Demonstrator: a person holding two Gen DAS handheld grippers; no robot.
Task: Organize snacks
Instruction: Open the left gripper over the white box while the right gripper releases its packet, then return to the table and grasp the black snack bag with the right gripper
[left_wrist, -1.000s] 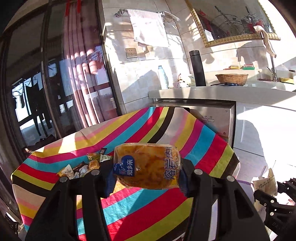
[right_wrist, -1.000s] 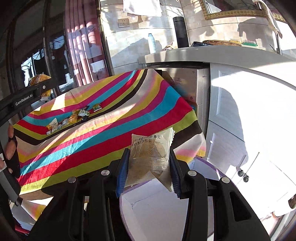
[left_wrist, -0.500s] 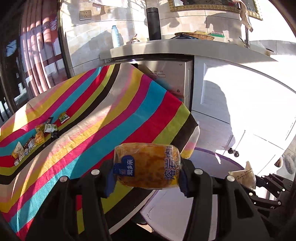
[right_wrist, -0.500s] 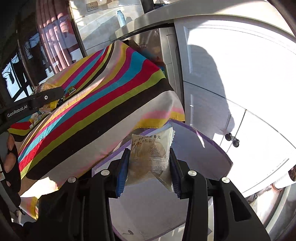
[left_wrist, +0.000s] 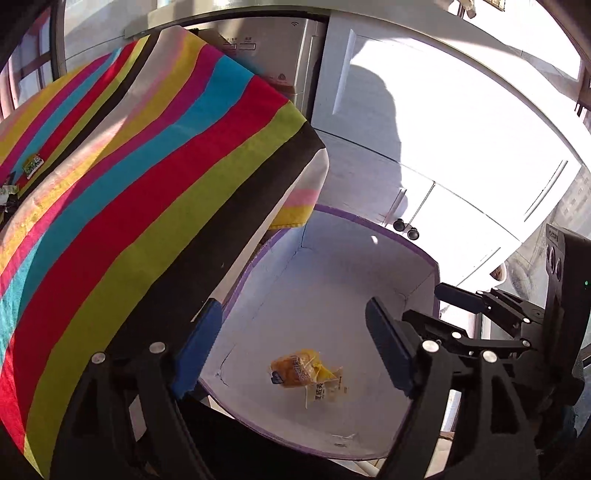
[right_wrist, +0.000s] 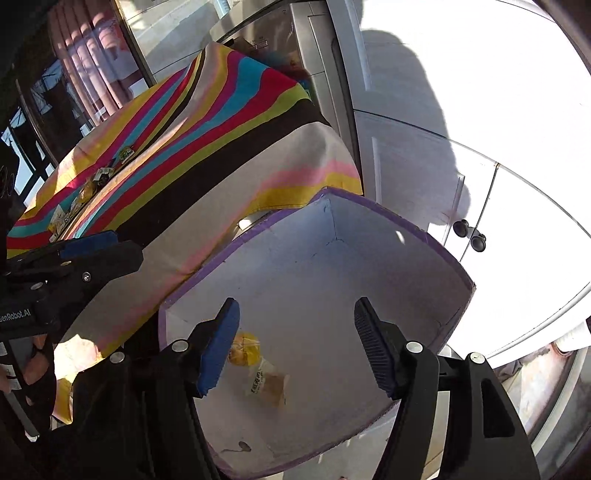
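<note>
A white box with a purple rim (left_wrist: 373, 229) (right_wrist: 373, 210) stands on the floor beside the table. Two snack packets lie on its bottom: a yellow bread packet (left_wrist: 291, 371) (right_wrist: 242, 349) and a clear packet with a brownish cake (left_wrist: 327, 389) (right_wrist: 267, 384), touching each other. My left gripper (left_wrist: 295, 350) is open and empty above the box. My right gripper (right_wrist: 295, 349) is open and empty above the box too. The right gripper also shows at the right of the left wrist view (left_wrist: 480, 306), the left gripper at the left of the right wrist view (right_wrist: 88, 243).
The table with the striped cloth (left_wrist: 129, 166) (right_wrist: 207, 122) stands left of the box. Several small snack packets (right_wrist: 92, 181) (left_wrist: 31, 164) lie on its far side. White cabinet doors with dark knobs (right_wrist: 469, 234) are behind the box.
Both grippers swung down over the box and opened. The bread packet and the cake packet left the fingers and now lie on the box bottom.
</note>
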